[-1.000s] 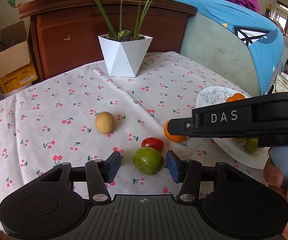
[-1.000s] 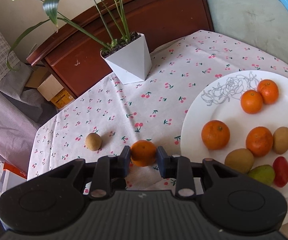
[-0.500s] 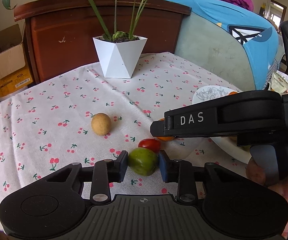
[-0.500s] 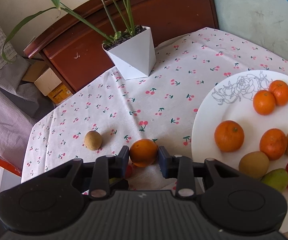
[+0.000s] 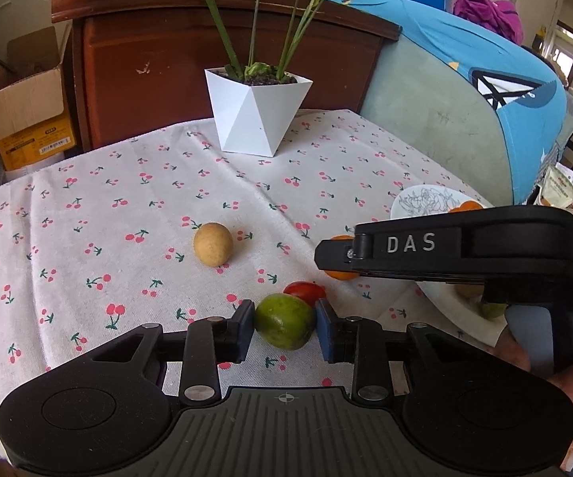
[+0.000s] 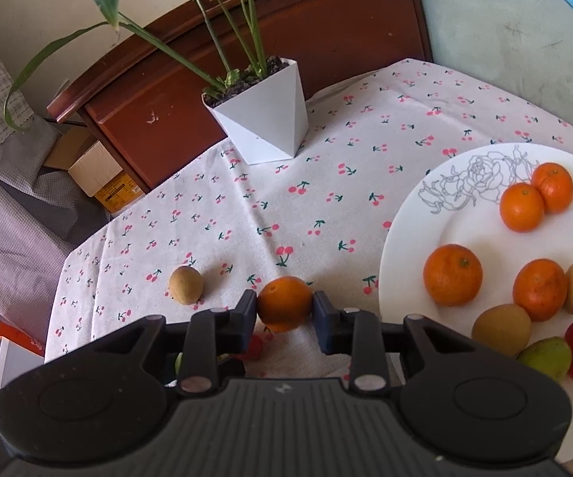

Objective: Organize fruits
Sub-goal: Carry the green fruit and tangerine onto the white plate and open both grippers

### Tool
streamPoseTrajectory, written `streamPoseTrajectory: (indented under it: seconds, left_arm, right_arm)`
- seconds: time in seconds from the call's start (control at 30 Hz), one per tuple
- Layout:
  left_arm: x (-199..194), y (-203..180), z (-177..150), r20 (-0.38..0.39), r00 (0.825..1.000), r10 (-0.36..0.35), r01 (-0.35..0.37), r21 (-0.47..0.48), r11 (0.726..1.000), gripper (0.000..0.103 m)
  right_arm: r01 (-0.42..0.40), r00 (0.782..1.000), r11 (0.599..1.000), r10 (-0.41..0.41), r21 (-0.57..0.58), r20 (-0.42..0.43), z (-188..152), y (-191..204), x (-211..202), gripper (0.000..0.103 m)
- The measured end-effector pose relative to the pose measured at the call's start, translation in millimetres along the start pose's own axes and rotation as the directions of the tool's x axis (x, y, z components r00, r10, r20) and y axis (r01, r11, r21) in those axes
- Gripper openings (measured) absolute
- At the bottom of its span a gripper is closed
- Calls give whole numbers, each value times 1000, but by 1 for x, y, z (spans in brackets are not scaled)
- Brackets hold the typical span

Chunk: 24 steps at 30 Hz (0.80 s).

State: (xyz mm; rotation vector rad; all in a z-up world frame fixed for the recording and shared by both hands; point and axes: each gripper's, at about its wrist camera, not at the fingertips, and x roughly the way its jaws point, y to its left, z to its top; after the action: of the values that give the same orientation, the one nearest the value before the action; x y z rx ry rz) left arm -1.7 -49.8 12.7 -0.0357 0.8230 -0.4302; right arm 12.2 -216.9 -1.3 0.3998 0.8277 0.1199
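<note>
- On the worktop (image 5: 88,206), covered by a cherry-print cloth, a green fruit (image 5: 284,326) is clamped between the pads of the left gripper (image 5: 285,330); whether the fruit is lifted clear of the cloth cannot be told from this angle.
- Just behind the green fruit, touching or nearly so, a small red tomato (image 5: 306,291) is seen on the cloth.
- A tan round fruit (image 5: 212,244) is seen alone on the cloth, well apart from the others, toward the white faceted plant pot (image 5: 256,113) at the far side.
- An orange (image 6: 284,304) is gripped between the pads of the right gripper (image 6: 285,310), whose jaws are closing on it, just beside the rim of the white plate (image 6: 405,238).
- In the left wrist view, the right gripper's black body marked "DAS" is seen crossing in front of the plate, with a hand (image 5: 544,373) below it.
- On the plate, four oranges, three tan fruits, a green fruit and a red tomato are gathered.
- A cardboard box (image 5: 20,119) is seen on the floor beside a wooden cabinet (image 5: 159,59) behind the worktop.
</note>
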Motion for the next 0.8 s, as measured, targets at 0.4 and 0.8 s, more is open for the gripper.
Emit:
streamPoseTrajectory:
  seconds: [0.4, 0.8]
  left_arm:
    - [-2, -33, 19, 50, 997, -66, 66, 1, 998, 30]
    - [18, -80, 44, 55, 990, -131, 126, 74, 989, 30]
  right_arm:
    - [3, 996, 999, -7, 42, 88, 9, -25, -41, 30]
    - [111, 976, 978, -141, 179, 166, 24, -75, -82, 30]
